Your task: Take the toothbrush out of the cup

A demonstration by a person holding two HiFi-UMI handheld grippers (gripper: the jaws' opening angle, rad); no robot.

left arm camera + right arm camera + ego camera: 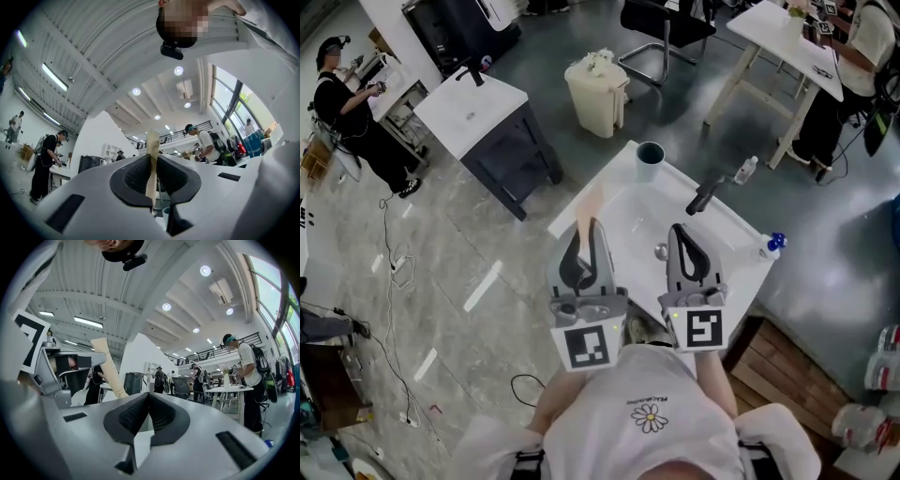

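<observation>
The left gripper (592,228) has its jaws pinched on a flat, tan toothbrush (152,145), long axis toward 12 o'clock. The round cup (650,159) sits at 1 o'clock from it. The right gripper (149,397) has its jaws together, empty.

Pale toothbrush (152,143) tilted upward, apart from upright grey cup (650,161).

White counter (609,183) here, with a basin (633,225) sunk into its middle and a metal drain (661,251) at the bottom. Up at the far corner a blue-grey cup (649,159) stands upright. Along the right edge, a black tap (705,195) reaches over the basin. At the right corner sits a small blue-capped bottle (772,244).
</observation>
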